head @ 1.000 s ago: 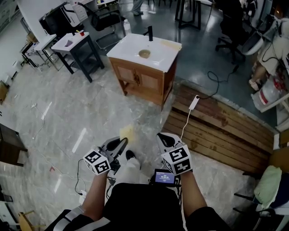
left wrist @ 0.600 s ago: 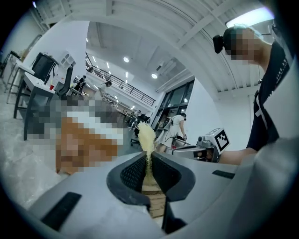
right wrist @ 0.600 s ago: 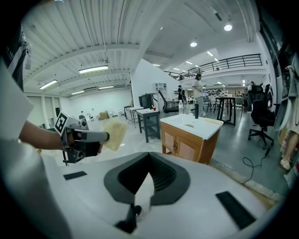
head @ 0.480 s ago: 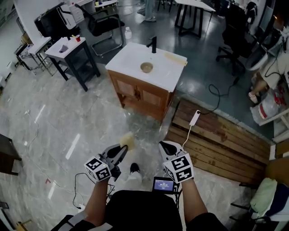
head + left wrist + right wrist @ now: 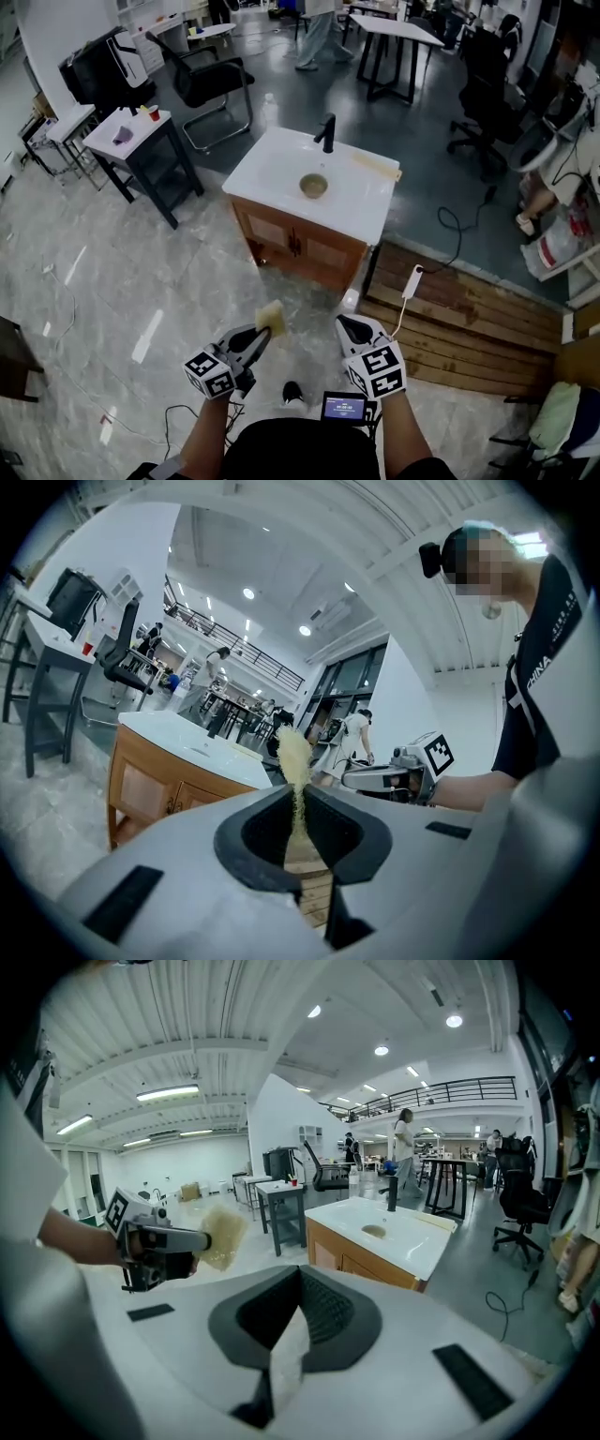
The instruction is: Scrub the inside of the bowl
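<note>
Left gripper (image 5: 259, 333) is pinching a yellow foam sponge (image 5: 272, 318), carrying it out front. Ahead, the small round tan bowl (image 5: 313, 186) is sitting upright mid-top on the white-topped wooden bench (image 5: 272, 169), just before the black tap (image 5: 327, 133), clear of every edge. Grey marble floor (image 5: 187, 272) is lying open between. Right gripper (image 5: 351, 327) is riding pressed together, empty, near brown wooden planks (image 5: 469, 328). Bench and bowl are looming closer than a second ago.

Left gripper (image 5: 262, 335) points roughly level, jaws clamped on a yellow sponge (image 5: 273, 318) that sticks out past its tips. Right gripper (image 5: 347, 324) sits beside it, tilted down, jaws together, nothing between. Left forearm (image 5: 201, 442) and right forearm (image 5: 406, 442) reach forward.
</note>
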Available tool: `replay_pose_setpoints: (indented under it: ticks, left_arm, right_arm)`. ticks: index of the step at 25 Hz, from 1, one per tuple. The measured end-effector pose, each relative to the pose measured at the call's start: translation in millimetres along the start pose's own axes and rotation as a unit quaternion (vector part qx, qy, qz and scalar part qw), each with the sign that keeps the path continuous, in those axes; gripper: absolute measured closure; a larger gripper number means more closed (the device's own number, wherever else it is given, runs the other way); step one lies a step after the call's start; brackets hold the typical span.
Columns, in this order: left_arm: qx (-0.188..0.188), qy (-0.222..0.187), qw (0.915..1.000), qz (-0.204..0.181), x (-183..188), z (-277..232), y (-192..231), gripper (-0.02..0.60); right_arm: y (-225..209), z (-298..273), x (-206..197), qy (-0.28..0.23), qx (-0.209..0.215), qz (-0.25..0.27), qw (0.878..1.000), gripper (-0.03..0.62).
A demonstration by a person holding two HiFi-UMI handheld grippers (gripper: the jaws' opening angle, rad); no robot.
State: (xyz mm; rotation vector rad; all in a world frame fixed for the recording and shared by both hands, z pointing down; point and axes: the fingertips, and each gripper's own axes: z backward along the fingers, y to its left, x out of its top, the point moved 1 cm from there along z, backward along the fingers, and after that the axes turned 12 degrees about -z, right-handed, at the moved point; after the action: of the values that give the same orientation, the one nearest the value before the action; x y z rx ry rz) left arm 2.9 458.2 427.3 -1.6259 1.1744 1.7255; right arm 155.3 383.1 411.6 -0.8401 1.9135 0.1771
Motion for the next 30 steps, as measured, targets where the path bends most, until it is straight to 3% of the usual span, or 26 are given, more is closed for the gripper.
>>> replay_pose_setpoints:
  ticks: [13,27,30]
  left_arm:
    - [-0.029,0.013,0.9995,0.003,14.1,-56.7,78.6,0.557]
    - [-0.036,0.041,0.9983,-0.021,60.0,-204.4,186.2,0.557]
    - [-0.032,0.026,0.9992,-0.005,76.2,-228.4,208.0,0.557]
  right_arm:
    - [-41.3,-72.9,31.1,0.000,-0.010,-0.031,0.999,0.585]
    - [-170.0,-173.7,124.7,-0.015,0.003,-0.065,0.998,0.585]
    - [-192.6,-191.4,142.4,-0.014,0.007,-0.069,0.997,0.585]
